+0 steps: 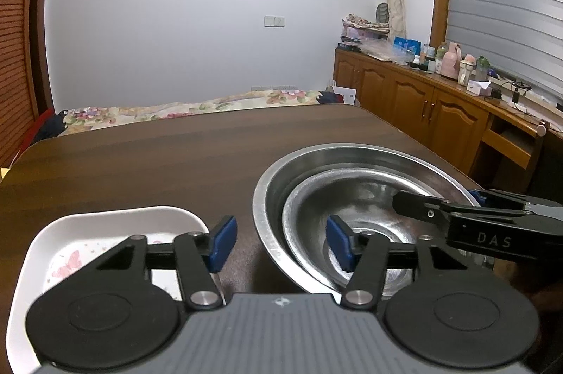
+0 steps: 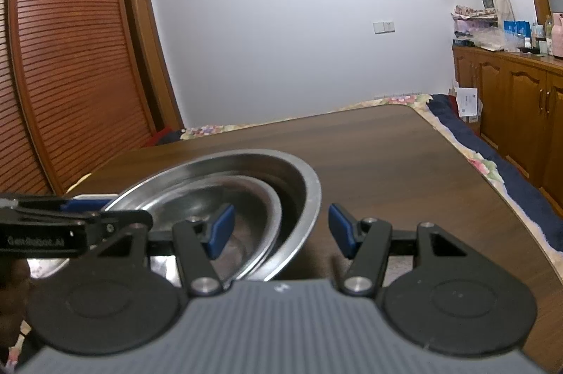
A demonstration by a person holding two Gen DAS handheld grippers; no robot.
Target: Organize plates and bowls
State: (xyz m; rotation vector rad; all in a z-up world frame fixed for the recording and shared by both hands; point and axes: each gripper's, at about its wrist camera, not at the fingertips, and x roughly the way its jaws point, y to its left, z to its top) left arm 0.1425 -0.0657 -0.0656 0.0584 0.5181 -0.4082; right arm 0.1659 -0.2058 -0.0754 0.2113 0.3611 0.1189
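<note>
A large steel bowl (image 1: 278, 170) sits on the dark wooden table (image 1: 158, 156) with a smaller steel bowl (image 1: 352, 198) nested inside it, leaning toward me. My left gripper (image 1: 281, 243) is open and straddles the near-left rims of both bowls. A white square plate (image 1: 88, 222) with a pink butterfly print lies under its left finger. My right gripper (image 2: 281, 231) is open and straddles the right rims of the large bowl (image 2: 302, 194) and the small bowl (image 2: 274, 212). Each gripper shows at the edge of the other's view.
The table's far edge (image 2: 352, 112) borders a bed with a floral cover (image 1: 197, 108). Wooden cabinets (image 1: 422, 103) with bottles on top stand at the right. A slatted wooden wardrobe (image 2: 70, 64) stands at the left.
</note>
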